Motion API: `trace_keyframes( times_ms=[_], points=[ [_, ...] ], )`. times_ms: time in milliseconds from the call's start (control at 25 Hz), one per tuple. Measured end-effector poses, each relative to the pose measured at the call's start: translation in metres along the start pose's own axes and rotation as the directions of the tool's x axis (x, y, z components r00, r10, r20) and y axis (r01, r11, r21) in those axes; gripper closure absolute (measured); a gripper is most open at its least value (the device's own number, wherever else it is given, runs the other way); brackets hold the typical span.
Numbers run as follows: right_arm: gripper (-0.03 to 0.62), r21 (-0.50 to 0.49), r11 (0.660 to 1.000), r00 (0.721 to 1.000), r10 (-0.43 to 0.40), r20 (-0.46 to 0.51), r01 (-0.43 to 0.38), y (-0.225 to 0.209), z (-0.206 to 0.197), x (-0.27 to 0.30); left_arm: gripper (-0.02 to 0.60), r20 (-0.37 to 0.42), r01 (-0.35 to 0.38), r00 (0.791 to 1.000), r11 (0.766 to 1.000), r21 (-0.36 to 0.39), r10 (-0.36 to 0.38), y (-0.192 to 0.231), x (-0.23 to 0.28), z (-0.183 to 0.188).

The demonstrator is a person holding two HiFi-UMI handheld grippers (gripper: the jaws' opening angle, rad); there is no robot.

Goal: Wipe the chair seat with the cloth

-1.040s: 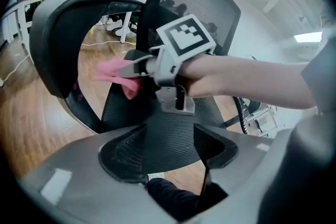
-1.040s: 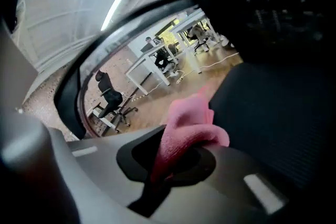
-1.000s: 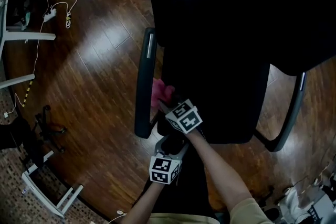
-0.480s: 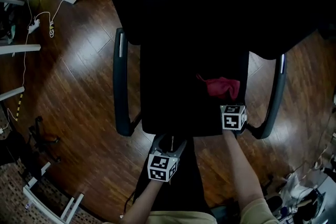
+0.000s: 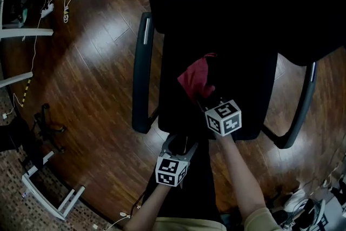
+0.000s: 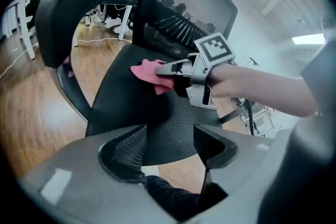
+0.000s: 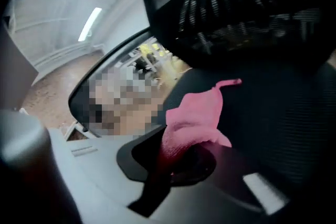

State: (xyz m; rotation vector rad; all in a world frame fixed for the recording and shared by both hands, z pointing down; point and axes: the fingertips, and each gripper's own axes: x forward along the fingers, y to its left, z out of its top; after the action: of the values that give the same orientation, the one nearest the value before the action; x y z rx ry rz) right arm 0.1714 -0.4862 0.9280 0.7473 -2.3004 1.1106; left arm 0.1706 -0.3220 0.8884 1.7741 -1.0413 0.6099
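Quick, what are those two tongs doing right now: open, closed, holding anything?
Left tongs: open, holding nothing.
Right tongs: closed on the cloth.

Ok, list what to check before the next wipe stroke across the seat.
1. Right gripper shut on the pink fabric cloth: ok.
2. Cloth over the black mesh chair seat: ok.
3. Cloth pressed flat against the mesh: cannot tell.
4. Left gripper open, empty, held at the seat's front edge, apart from the cloth: ok.
5. Right gripper apart from both curved dark armrests: ok.
6. Which seat areas are already wiped: cannot tell.
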Motion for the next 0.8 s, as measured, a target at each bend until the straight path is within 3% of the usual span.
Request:
trace_keyframes(
  times_ms=[120,200,320,400,480,560,640,680,720,760,800],
  points=[
    [0.579,-0.090,0.977,0.980,0.187,-0.063,-0.192,0.072,0.001,0.059,0.308,-0.011,-0.032,0.999,0.999,-0.010,0.032,0.016,-0.010,-0.010],
    [0.579,-0.147,0.966,0.972,0.193,-0.137,-0.213,0.087,-0.012,0.083,0.308,-0.019,-0.040,0.999,0.999,-0.016,0.040,0.021,-0.014,-0.017],
    [0.579,-0.175,0.980,0.979,0.062,-0.193,-0.097,0.058,-0.028,0.073,0.309,-0.036,-0.033,0.999,0.999,-0.014,0.033,0.021,-0.011,-0.030],
    [0.579,-0.117,0.991,0.979,-0.086,-0.184,0.065,0.012,-0.037,0.033,0.310,-0.048,-0.017,0.999,1.000,-0.013,0.017,0.016,-0.007,-0.036],
    [0.579,-0.055,0.967,0.951,-0.255,-0.176,0.249,-0.045,-0.049,-0.017,0.310,-0.047,0.000,0.999,1.000,-0.013,0.000,0.010,-0.002,-0.037],
    [0.579,-0.013,0.901,0.882,-0.428,-0.199,0.435,-0.098,-0.064,-0.076,0.310,-0.041,0.026,0.999,1.000,-0.007,-0.026,-0.001,0.000,-0.035],
    [0.579,-0.024,0.776,0.745,-0.612,-0.265,0.630,-0.147,-0.086,-0.142,0.310,-0.039,0.055,0.998,0.998,0.009,-0.055,-0.013,0.003,-0.031],
    [0.579,-0.025,0.708,0.670,-0.679,-0.299,0.706,-0.166,-0.099,-0.171,0.310,-0.038,0.066,0.997,0.998,0.016,-0.065,-0.017,0.005,-0.029],
    [0.579,-0.008,0.654,0.617,-0.717,-0.325,0.756,-0.179,-0.112,-0.193,0.310,-0.037,0.073,0.997,0.997,0.019,-0.072,-0.020,0.006,-0.028],
    [0.579,0.022,0.624,0.594,-0.731,-0.337,0.781,-0.187,-0.121,-0.205,0.310,-0.038,0.077,0.996,0.997,0.022,-0.076,-0.021,0.008,-0.026],
    [0.579,0.051,0.622,0.599,-0.726,-0.337,0.782,-0.188,-0.126,-0.207,0.310,-0.040,0.079,0.996,0.997,0.025,-0.078,-0.021,0.009,-0.025]
  ],
)
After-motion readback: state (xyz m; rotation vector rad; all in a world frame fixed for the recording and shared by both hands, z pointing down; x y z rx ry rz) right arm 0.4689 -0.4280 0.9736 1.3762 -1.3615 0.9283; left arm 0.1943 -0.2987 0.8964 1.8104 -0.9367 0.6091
